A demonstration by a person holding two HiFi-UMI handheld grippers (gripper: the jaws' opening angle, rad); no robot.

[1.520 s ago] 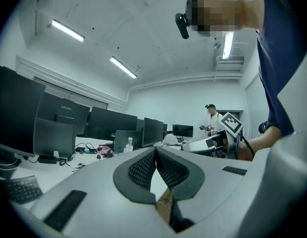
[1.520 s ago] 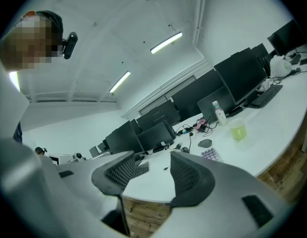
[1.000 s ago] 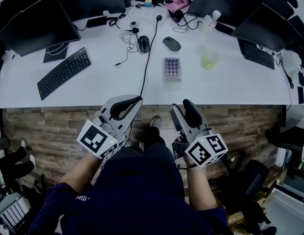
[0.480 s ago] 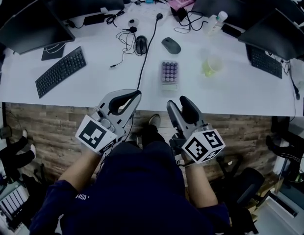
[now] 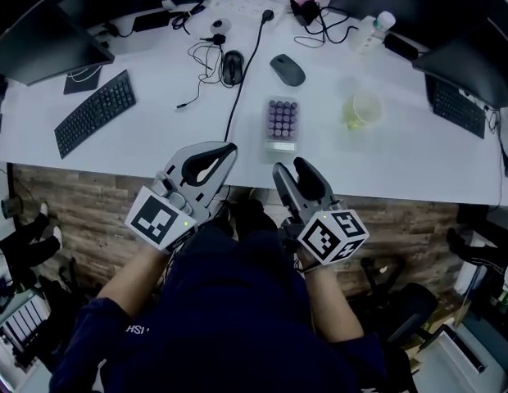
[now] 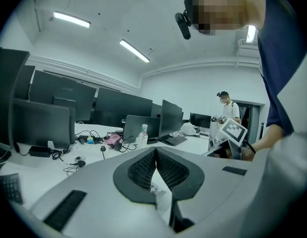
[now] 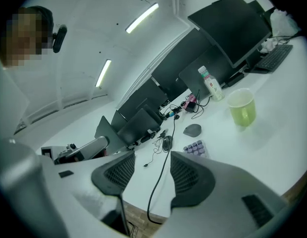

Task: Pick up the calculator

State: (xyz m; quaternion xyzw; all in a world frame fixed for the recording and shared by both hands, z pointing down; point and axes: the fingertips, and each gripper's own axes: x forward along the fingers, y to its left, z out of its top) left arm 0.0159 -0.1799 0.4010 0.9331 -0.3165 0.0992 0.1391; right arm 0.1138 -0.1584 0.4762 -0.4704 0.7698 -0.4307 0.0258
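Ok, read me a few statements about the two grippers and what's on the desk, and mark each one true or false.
1. The left gripper is shut with nothing in it. True.
2. The right gripper is shut on the calculator. False: it is open and empty, and the calculator lies untouched on the desk ahead of it.
3. In the head view, the green cup stands to the right of the calculator. True.
4. The calculator rests on the keyboard. False: it lies on bare desk, with that keyboard well off to its left.
5. A grey mouse lies beyond the calculator. True.
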